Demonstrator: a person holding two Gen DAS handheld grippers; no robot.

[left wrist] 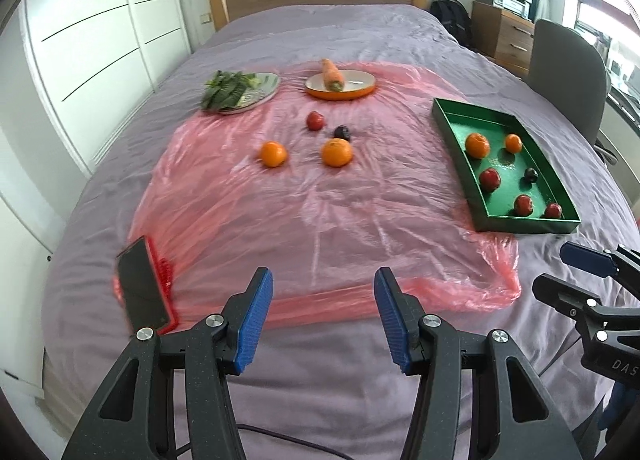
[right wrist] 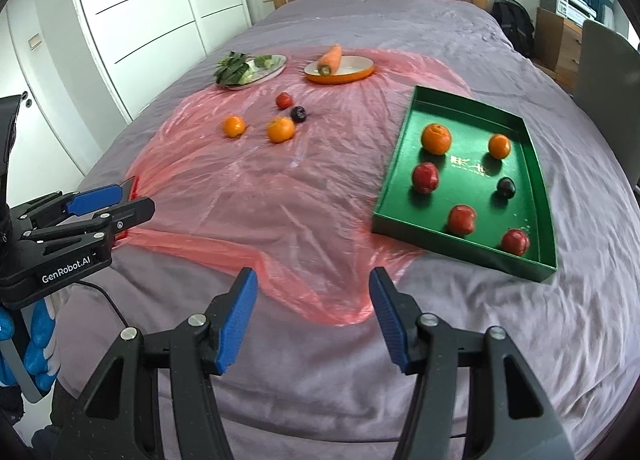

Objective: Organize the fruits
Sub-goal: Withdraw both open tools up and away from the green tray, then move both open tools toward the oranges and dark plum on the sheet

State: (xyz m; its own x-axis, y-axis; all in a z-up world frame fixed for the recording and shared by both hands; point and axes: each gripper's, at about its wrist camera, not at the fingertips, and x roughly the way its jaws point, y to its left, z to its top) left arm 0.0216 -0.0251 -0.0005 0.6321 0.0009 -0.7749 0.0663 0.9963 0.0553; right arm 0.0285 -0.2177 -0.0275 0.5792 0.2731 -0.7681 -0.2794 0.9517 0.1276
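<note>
Both the left gripper [left wrist: 324, 316] and the right gripper [right wrist: 312, 316] have jaws apart and empty; six fruits lie in the green tray [right wrist: 538, 195], four on the pink sheet [right wrist: 260, 195]

Left gripper [left wrist: 324, 316] tilted down, fingers apart (empty), right gripper [right wrist: 312, 320] likewise, fingers wide

Ahead of the left claw [left wrist: 323, 314], the carrot [left wrist: 333, 75] hides part of its plate [left wrist: 360, 89]. To that claw's right, the right claw [left wrist: 576, 272] is cut by the picture's edge, so its opening cannot be judged there. The gold print in the tray [right wrist: 460, 260] is too small to read.
</note>
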